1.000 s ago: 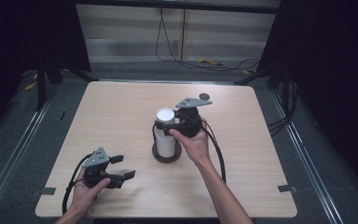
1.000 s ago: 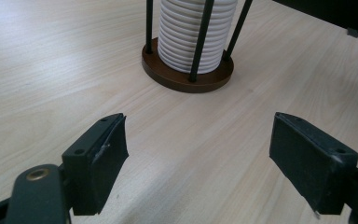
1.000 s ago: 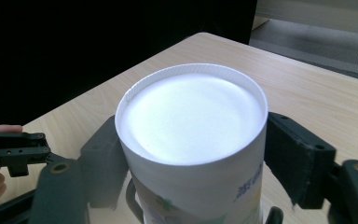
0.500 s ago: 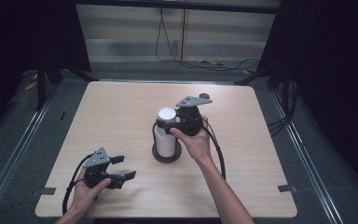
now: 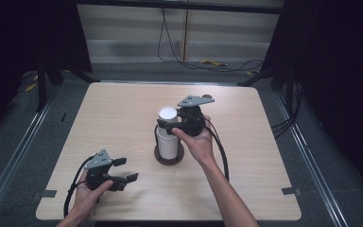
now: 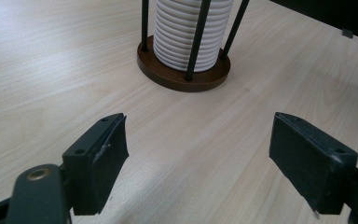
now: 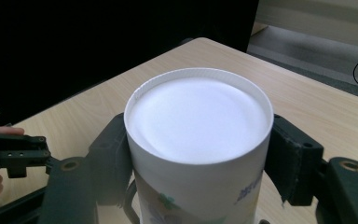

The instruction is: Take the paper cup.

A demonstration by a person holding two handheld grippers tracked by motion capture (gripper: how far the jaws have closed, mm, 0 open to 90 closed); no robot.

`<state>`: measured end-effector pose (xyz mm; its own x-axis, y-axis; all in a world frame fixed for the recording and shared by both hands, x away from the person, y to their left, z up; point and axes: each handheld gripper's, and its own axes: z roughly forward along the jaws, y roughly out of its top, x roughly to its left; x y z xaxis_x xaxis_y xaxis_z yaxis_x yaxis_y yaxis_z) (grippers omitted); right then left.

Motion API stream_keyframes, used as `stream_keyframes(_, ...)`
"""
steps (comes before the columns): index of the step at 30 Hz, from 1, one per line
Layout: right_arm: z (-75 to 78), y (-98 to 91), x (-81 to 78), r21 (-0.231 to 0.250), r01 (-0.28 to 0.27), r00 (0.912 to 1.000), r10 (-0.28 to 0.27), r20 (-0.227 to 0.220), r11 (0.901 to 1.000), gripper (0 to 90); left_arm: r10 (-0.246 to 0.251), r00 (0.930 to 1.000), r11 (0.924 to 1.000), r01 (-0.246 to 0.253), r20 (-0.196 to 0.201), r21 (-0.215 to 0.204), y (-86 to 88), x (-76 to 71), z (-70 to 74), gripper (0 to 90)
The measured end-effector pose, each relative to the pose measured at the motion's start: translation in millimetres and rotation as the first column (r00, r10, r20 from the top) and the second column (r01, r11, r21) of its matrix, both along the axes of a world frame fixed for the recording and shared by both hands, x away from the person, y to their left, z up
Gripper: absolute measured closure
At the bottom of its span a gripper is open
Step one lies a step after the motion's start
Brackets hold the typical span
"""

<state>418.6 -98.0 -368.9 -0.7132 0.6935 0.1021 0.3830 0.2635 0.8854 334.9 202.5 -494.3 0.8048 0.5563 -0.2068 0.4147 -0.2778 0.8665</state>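
Note:
A stack of upturned white paper cups point(image 5: 167, 144) stands in a holder with a round brown base point(image 5: 168, 158) and thin black rods point(image 6: 196, 42), mid-table. My right gripper point(image 5: 168, 124) comes in from the right at the top cup point(image 7: 198, 116). Its jaws have just been closing with that cup between them, and both pads point(image 7: 284, 158) now press on its sides just below the upturned bottom. My left gripper point(image 5: 126, 169) rests low at the table's front left, open and holding nothing. In its own view the left gripper point(image 6: 198, 154) faces the cup stack point(image 6: 186, 28) and base point(image 6: 182, 77).
The light wooden table point(image 5: 123, 109) has bare board between the left gripper and the holder. Cables trail from both grippers toward the front edge. Dark floor, metal rails and loose cables surround the table. The left gripper point(image 7: 14, 151) appears at the right gripper view's left edge.
Both hands keep their places. The right gripper's jaws look slightly tighter around the top cup than a second ago.

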Motion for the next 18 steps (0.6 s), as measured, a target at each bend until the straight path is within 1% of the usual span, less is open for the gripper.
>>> stream_keyframes(2,1.7,0.4,0.6,-0.004,-0.002,1.0,0.002,0.003,1.0,32.2,-0.001,1.0,1.0,0.001,0.0,0.002,-0.3,-0.4,0.1,19.2)
stream_keyframes(4,4.4,-0.2,0.3,0.008,-0.004,1.0,0.004,0.005,1.0,32.3,-0.001,1.0,1.0,0.001,0.001,0.003,-0.2,-0.8,0.4,19.2)
stream_keyframes(6,6.6,-0.1,-0.6,0.006,-0.003,0.9999,0.003,0.014,1.0,32.4,0.001,1.0,1.0,-0.001,0.001,0.002,0.2,-0.9,0.4,19.2)
stream_keyframes(9,8.2,-2.0,-0.9,0.011,0.006,0.9998,-0.006,0.019,0.9999,32.6,0.004,1.0,1.0,-0.004,-0.001,0.001,0.2,-0.6,0.2,19.2)
stream_keyframes(10,8.8,-2.9,-1.3,0.016,0.013,0.9997,-0.013,0.02,0.9998,32.7,0.004,1.0,1.0,-0.004,-0.001,0.002,0.1,-0.6,0.1,19.2)
stream_keyframes(12,9.6,-4.4,-1.5,0.027,0.009,0.9997,-0.01,0.02,0.9996,32.9,-0.002,1.0,1.0,0.002,0.0,0.003,-0.3,-0.5,-0.1,19.2)
stream_keyframes(13,10.0,-4.4,-1.6,0.024,0.009,0.9997,-0.009,0.022,0.9997,33.0,0.0,1.0,1.0,0.0,-0.003,0.001,-0.8,-0.5,-0.3,19.3)
stream_keyframes(14,11.1,-4.4,-1.8,0.034,0.006,0.9996,-0.007,0.027,0.9994,33.1,-0.001,1.0,1.0,0.001,-0.004,-0.002,-1.2,-0.2,-0.5,19.3)
stream_keyframes(17,12.9,-4.3,-1.6,0.036,0.004,0.9996,-0.005,0.029,0.9994,33.1,-0.004,1.0,1.0,0.004,-0.004,0.004,-2.2,-0.1,-0.7,19.2)
stream_keyframes(18,14.3,-4.2,-1.5,0.049,0.001,0.9995,-0.003,0.031,0.9988,33.2,-0.004,1.0,1.0,0.004,-0.004,0.003,-2.4,-0.1,-0.7,19.3)
